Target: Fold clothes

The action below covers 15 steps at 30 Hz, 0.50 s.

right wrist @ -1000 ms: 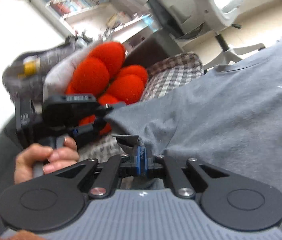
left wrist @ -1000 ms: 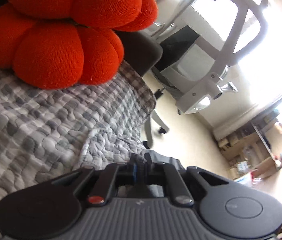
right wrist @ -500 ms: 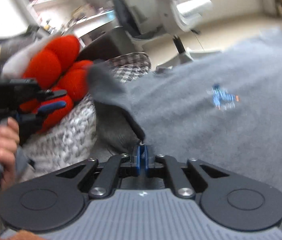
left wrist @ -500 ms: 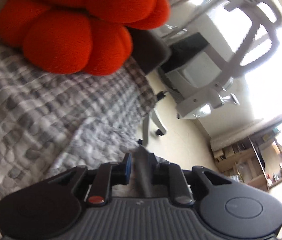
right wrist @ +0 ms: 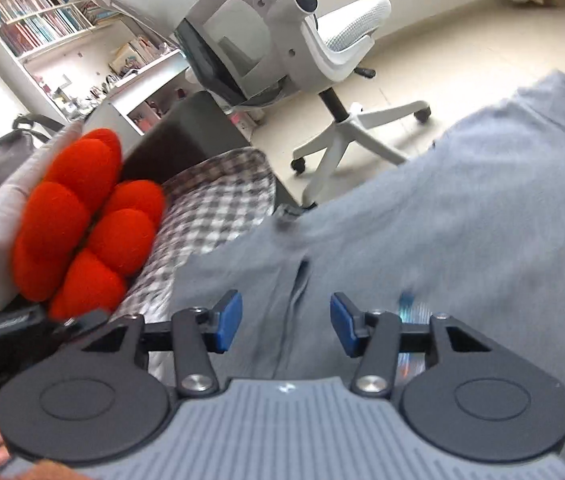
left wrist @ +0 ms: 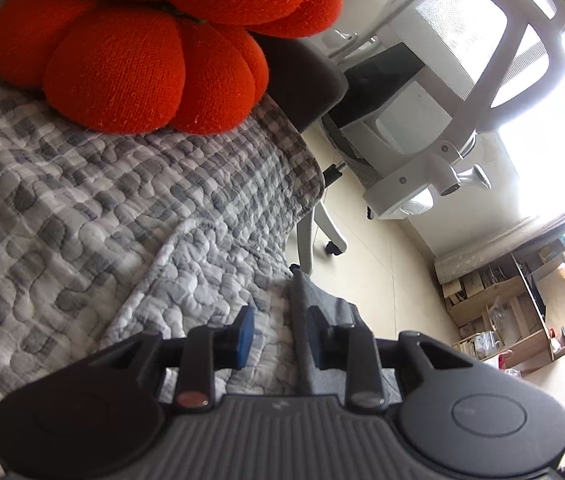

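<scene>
Nearest the right-hand camera, the right tongs [right wrist: 285, 327] are opening, their blue pads standing well apart over the grey T-shirt [right wrist: 462, 216] without pressing on it; a soft ridge of the cloth runs up between them. The left tongs [left wrist: 278, 334] are opening too, with a narrower gap: a grey edge of the same shirt [left wrist: 314, 300] stands beside one pad, but neither pad seems to clamp it. Judging from this, a fold has just been laid and both tongs are letting go. Beyond the tongs the shirt lies spread broadly over the checked quilt [left wrist: 82, 208], so most of the folding looks still to do; how many folds are in cannot be told. Past the shirt, the orange cushion [right wrist: 82, 220] sits on the quilt, and furthest from the shirt stands the white office chair [right wrist: 302, 40] on the floor.
</scene>
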Tool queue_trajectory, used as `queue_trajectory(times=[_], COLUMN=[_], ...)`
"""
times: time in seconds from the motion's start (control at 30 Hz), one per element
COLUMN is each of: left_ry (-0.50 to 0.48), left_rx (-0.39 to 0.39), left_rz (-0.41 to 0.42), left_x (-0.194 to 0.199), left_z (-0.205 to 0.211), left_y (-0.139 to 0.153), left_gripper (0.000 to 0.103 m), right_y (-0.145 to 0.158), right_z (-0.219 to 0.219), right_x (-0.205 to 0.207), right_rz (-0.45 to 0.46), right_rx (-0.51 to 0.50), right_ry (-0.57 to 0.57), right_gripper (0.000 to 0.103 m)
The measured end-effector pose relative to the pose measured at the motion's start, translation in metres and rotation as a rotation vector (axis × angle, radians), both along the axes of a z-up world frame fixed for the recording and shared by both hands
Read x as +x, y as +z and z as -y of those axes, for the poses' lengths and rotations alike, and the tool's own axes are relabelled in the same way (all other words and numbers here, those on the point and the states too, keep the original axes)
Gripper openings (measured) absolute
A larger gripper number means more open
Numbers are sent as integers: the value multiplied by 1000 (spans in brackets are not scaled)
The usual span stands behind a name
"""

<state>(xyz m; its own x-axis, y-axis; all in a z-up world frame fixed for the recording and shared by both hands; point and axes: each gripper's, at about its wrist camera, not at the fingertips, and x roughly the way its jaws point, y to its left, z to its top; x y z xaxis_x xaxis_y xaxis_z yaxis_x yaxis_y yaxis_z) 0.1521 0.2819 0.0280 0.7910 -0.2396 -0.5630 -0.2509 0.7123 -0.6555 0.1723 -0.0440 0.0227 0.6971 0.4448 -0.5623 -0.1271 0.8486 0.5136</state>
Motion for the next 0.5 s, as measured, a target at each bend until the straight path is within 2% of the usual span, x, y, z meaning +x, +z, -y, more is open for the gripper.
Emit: queue_trajectory(times=[0.07,0.13,0.17,0.2,0.23,0.37,0.43,0.5], left_ry=[1,1,3,5,7,9,12,14], left_rx=[4,2,0,-1,-2,10,17,28], left_rz=[-3,-10,-15,-19,-23,-32,-35,-41], left_x=[1,3,3,4,4,5,6,6], left_z=[0,-1,-2,-2,-3,-3,-2,-1], left_y=[-1,-4,-5,-6,-8,-9,-10,-11], left_gripper=[29,29,29,29,29,29,29,29], right_y=[0,0,0,1,2,11,20,28], right_z=[-6,-17,-23,-27,-28,-30,-24,-17], right_x=[11,11,11,10,8,-6,-11,-12], right_rz=[2,33,49,65,79,171,237,265], right_rx=[-51,-122,-157,-185,-198,-242,-227,-212], right_ry=[8,56,80,97,98,78,40,3], right_gripper=[50,30,23,8,3,2,2,2])
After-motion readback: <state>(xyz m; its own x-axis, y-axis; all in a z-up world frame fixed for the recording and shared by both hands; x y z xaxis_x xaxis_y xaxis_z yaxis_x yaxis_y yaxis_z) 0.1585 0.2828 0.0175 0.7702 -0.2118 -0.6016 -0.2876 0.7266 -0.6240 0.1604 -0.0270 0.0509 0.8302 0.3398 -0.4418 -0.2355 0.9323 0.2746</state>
